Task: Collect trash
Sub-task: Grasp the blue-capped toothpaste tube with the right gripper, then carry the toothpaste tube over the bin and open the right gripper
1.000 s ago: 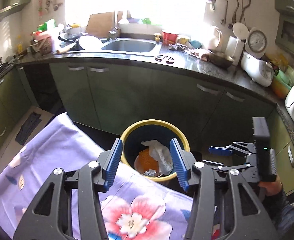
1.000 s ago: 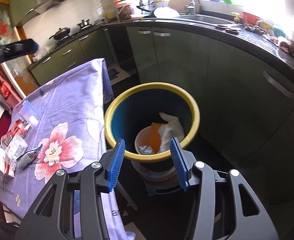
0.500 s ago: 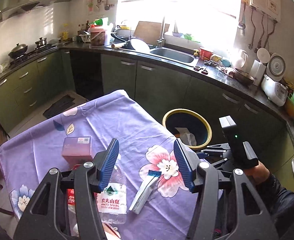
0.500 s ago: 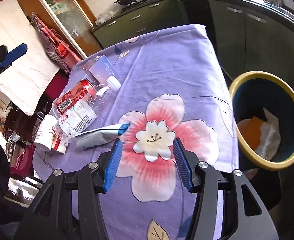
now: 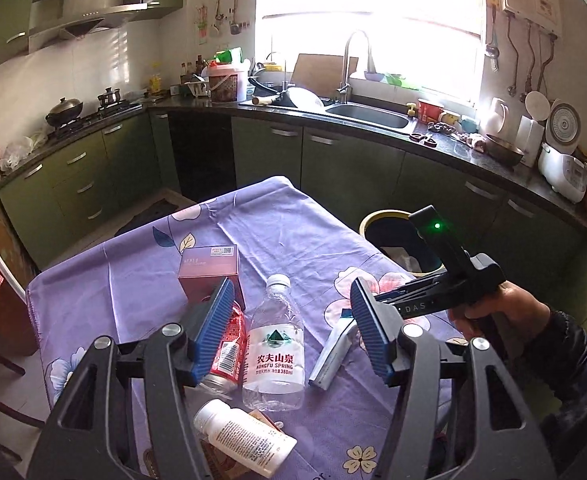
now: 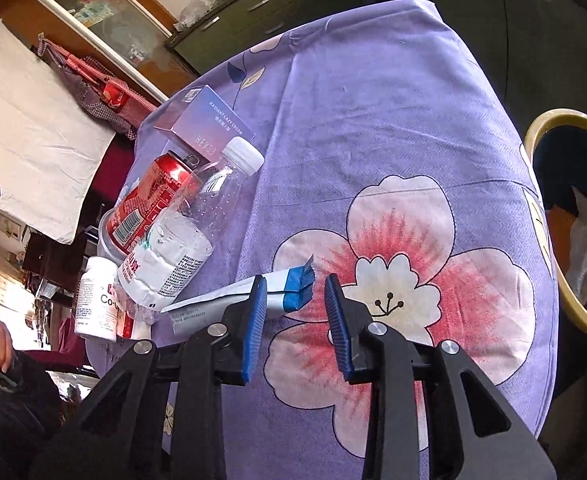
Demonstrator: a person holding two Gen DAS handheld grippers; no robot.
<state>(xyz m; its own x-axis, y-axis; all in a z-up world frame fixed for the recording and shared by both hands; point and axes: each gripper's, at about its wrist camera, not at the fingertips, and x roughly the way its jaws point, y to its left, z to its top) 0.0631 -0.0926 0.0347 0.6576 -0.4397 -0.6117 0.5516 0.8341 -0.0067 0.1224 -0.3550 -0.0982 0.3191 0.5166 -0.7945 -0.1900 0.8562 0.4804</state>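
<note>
Trash lies on the purple flowered tablecloth (image 5: 293, 236): a clear water bottle (image 5: 274, 344), a red soda can (image 5: 227, 344), a pink-purple box (image 5: 209, 270), a white pill bottle (image 5: 245, 442) and a white tube with a blue end (image 5: 333, 354). My left gripper (image 5: 289, 330) is open and empty above the bottle and can. My right gripper (image 6: 295, 320) is open, its jaws at the blue end of the tube (image 6: 293, 286); it also shows in the left wrist view (image 5: 389, 300). The yellow-rimmed bin (image 5: 397, 240) stands beyond the table's far right edge, with paper inside.
Green cabinets and a dark counter with a sink (image 5: 367, 116) curve around behind the table. In the right wrist view the bin (image 6: 565, 220) is at the right, the bottle (image 6: 181, 236), can (image 6: 149, 200) and box (image 6: 209, 128) at the left.
Both grippers have pulled back from over the bin to over the table. The right gripper has come down close to the tube's blue end. Both stay open.
</note>
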